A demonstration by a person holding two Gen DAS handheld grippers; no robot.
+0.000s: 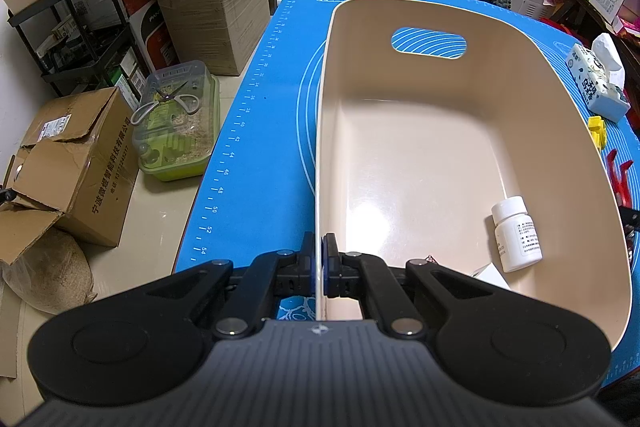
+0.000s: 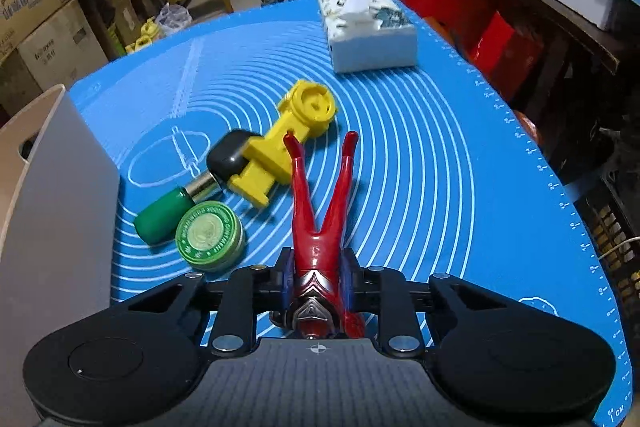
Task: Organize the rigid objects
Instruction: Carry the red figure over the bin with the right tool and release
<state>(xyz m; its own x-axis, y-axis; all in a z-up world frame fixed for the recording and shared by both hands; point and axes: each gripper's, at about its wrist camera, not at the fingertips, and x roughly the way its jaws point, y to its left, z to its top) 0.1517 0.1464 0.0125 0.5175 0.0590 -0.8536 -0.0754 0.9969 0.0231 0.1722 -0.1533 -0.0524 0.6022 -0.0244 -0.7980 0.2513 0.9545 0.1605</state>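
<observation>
My left gripper (image 1: 319,254) is shut on the near left wall of a beige plastic bin (image 1: 520,75) standing on the blue mat. A white pill bottle (image 1: 516,234) lies inside the bin at the near right. My right gripper (image 2: 316,275) is shut on the torso of a red and silver action figure (image 2: 316,203), legs pointing away. On the mat ahead lie a yellow plastic toy part (image 2: 280,143), a black-capped green bottle (image 2: 188,191) and a round green tin (image 2: 210,235). The bin's side (image 2: 48,187) shows at the left of the right wrist view.
A tissue box (image 2: 370,31) stands at the mat's far side; it also shows in the left wrist view (image 1: 596,83). The blue mat (image 2: 440,155) ends at the right table edge. Cardboard boxes (image 1: 76,163), a green container (image 1: 180,123) and a shelf sit on the floor left.
</observation>
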